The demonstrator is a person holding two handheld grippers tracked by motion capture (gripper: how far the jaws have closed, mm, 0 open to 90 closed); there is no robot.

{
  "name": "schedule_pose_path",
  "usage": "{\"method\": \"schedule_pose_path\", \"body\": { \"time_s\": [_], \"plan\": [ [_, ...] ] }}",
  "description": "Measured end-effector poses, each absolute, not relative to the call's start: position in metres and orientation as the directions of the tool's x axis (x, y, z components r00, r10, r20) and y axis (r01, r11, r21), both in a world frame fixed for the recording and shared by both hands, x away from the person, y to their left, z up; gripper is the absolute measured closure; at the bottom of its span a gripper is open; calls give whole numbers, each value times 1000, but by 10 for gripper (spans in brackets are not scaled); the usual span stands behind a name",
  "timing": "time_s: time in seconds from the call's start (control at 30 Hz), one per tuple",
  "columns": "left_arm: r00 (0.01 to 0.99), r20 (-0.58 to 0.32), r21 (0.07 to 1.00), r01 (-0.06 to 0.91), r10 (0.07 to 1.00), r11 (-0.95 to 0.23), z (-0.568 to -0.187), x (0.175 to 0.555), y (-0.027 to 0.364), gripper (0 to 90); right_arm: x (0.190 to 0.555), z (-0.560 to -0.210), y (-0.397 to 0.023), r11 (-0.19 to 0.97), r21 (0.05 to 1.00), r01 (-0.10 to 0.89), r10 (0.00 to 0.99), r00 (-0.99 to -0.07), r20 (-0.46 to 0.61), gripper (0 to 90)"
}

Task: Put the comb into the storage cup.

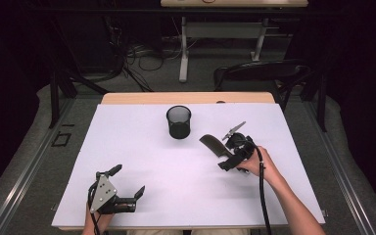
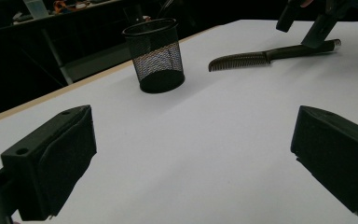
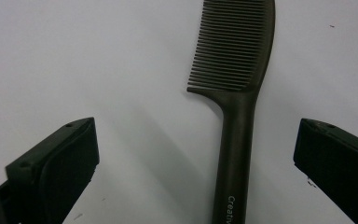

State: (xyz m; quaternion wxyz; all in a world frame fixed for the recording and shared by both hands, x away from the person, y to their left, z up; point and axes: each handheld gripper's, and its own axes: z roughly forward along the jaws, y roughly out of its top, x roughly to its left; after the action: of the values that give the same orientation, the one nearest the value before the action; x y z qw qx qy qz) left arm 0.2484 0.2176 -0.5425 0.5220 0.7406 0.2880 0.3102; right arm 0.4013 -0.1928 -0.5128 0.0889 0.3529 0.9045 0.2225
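A dark comb [image 1: 215,145] lies flat on the white table sheet [image 1: 142,161], right of centre. In the right gripper view the comb [image 3: 235,93] has its handle between the jaws, nearer the right-hand one, and neither pad touches it. My right gripper [image 1: 226,152] hovers open over that handle. A black mesh cup [image 1: 178,122] stands upright behind the middle of the sheet, left of the comb. My left gripper [image 1: 127,181] rests open at the front left with nothing in it. From the left gripper view the cup [image 2: 156,55], the comb [image 2: 261,57] and the right gripper [image 2: 317,23] lie ahead.
The sheet covers a wooden table whose far edge [image 1: 186,98] shows behind the cup. A dark chair [image 1: 259,73] stands beyond the table's right rear corner. Desk legs and cables lie on the floor farther back.
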Motion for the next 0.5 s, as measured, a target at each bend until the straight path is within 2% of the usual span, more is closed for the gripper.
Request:
{"method": "schedule_pose_path", "body": {
  "time_s": [0.13,0.23,0.43,0.5],
  "plan": [
    [642,160,951,102,750,-291,-542,248,218,0,407,-513,-192,654,456,603,681,-732,-7,0],
    [642,159,952,102,750,-289,-542,249,218,0,412,-513,-191,655,441,614,686,-727,-7,34],
    [642,160,952,101,750,-290,-542,248,218,0,421,-510,-194,651,418,633,699,-715,-7,165],
    [643,159,952,103,749,-290,-542,249,218,0,423,-510,-195,653,416,633,697,-717,-4,279]
  ]
}}
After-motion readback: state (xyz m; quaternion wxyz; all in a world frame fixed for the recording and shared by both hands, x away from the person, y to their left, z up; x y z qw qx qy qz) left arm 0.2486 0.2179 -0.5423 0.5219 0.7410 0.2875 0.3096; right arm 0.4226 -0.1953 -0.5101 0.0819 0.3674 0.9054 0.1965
